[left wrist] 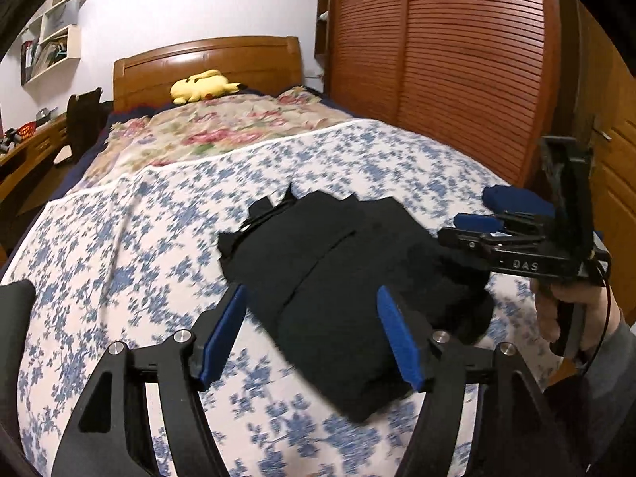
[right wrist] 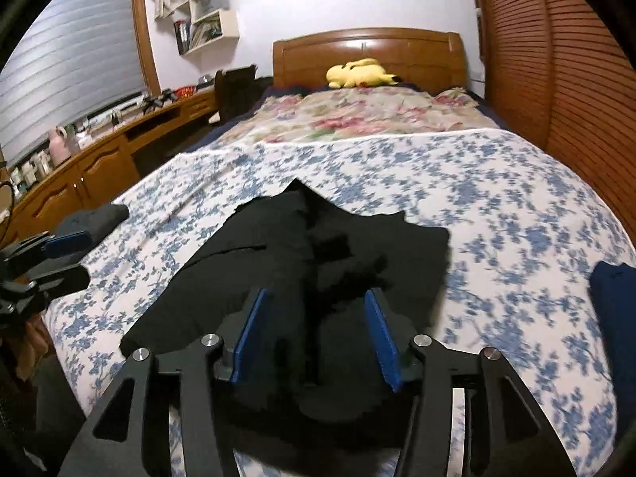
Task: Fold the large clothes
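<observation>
Both grippers, left (left wrist: 312,334) and right (right wrist: 316,332), hang spread and empty over the folded black garment (left wrist: 338,278) mid-bed (left wrist: 119,238), probably needing 1 last fold or tidy.

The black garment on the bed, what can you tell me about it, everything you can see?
The black garment is soft, matte cloth, partly folded into a rough, lumpy rectangle with visible seams and ragged corners at its far end. It lies flat on the blue-flowered bedspread, near the foot of the bed. The left gripper and right gripper both hang over its near edge with jaws wide open, the cloth showing between them; neither holds it. Whether they touch it, I cannot tell.
</observation>
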`<state>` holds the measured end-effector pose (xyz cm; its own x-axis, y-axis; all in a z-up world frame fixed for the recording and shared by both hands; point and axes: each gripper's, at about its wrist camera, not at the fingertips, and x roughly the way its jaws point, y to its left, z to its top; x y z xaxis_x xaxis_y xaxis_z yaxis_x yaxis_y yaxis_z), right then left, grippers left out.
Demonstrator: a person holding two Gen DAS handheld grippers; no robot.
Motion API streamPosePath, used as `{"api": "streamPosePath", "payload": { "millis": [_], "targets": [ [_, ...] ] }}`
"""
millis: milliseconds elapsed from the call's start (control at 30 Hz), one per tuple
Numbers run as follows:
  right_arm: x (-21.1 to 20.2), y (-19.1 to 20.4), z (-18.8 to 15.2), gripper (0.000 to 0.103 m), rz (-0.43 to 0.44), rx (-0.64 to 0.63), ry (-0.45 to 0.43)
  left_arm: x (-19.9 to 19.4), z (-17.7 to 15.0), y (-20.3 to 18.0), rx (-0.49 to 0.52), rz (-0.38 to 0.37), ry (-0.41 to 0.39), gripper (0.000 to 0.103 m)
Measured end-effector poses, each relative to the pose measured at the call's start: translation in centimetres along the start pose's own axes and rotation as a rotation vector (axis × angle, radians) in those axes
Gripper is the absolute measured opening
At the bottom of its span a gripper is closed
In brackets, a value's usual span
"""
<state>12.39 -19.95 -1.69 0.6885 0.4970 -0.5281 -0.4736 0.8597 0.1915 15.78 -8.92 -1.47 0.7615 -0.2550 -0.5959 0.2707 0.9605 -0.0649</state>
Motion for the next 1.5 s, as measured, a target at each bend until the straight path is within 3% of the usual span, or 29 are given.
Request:
{"api": "streamPosePath", "payload": {
  "millis": [133, 233, 267, 300, 367, 533, 633, 733, 800, 967, 1133, 1233, 1300, 1367, 1500],
  "targets": [
    [3.7, -0.2, -0.4, 0.056, 0.014, 0.025, 0.09, 0.5, -0.8, 1.0, 0.006, 0.009, 0.008, 0.069],
    [4.7, -0.9, -0.5, 0.055, 0.073, 0.075, 0.128, 1.1, -1.0, 1.8, 0.002, -0.003, 0.011, 0.07],
    [4.6, -1.1, -0.6, 0.044, 0.103, 0.084, 0.132, 1.5, -0.9, 2.0, 0.0, -0.007, 0.012, 0.07],
    [4.5, -1.2, -0.7, 0.024, 0.137, 0.088, 0.138, 1.7, -0.9, 2.3, -0.001, -0.011, 0.012, 0.07],
    [4.4, -1.2, -0.8, 0.008, 0.175, 0.079, 0.143, 2.6, -0.7, 2.7, -0.006, -0.024, 0.012, 0.07],
    [1.1, -0.8, -0.3, 0.003, 0.118, 0.032, 0.024, 4.7, 0.2, 3.0, -0.011, -0.054, 0.009, 0.07],
    [-1.8, -1.1, -0.7, 0.003, -0.012, -0.002, -0.03, 5.9, 1.1, 3.1, -0.003, -0.067, 0.013, 0.07],
    [-2.5, -2.6, -2.3, 0.003, -0.214, -0.037, 0.005, 7.5, 2.0, 3.0, 0.01, -0.078, 0.018, 0.071],
    [-1.8, -4.4, -3.7, 0.003, -0.27, -0.026, 0.058, 8.5, 2.5, 3.1, 0.011, -0.087, 0.029, 0.071],
    [0.1, -7.1, -5.5, 0.003, -0.288, 0.003, 0.121, 11.8, 3.7, 3.2, 0.016, -0.1, 0.068, 0.071],
    [0.3, -7.9, -5.9, 0.004, -0.202, 0.079, 0.086, 15.0, 4.4, 3.4, 0.005, -0.119, 0.102, 0.071],
    [-0.3, -7.5, -6.5, 0.015, -0.202, 0.079, 0.081, 16.4, 4.6, 3.7, 0.0, -0.11, 0.116, 0.071],
    [-0.6, -7.7, -6.8, 0.037, -0.225, 0.088, 0.083, 17.3, 4.8, 3.8, -0.001, -0.101, 0.123, 0.071],
    [-1.0, -8.0, -7.1, 0.048, -0.243, 0.111, 0.081, 18.0, 4.9, 4.0, 0.001, -0.091, 0.133, 0.071],
    [-3.4, -6.8, -7.7, 0.051, -0.244, 0.121, 0.062, 19.0, 5.0, 4.3, 0.006, -0.073, 0.136, 0.071]
  ]
}}
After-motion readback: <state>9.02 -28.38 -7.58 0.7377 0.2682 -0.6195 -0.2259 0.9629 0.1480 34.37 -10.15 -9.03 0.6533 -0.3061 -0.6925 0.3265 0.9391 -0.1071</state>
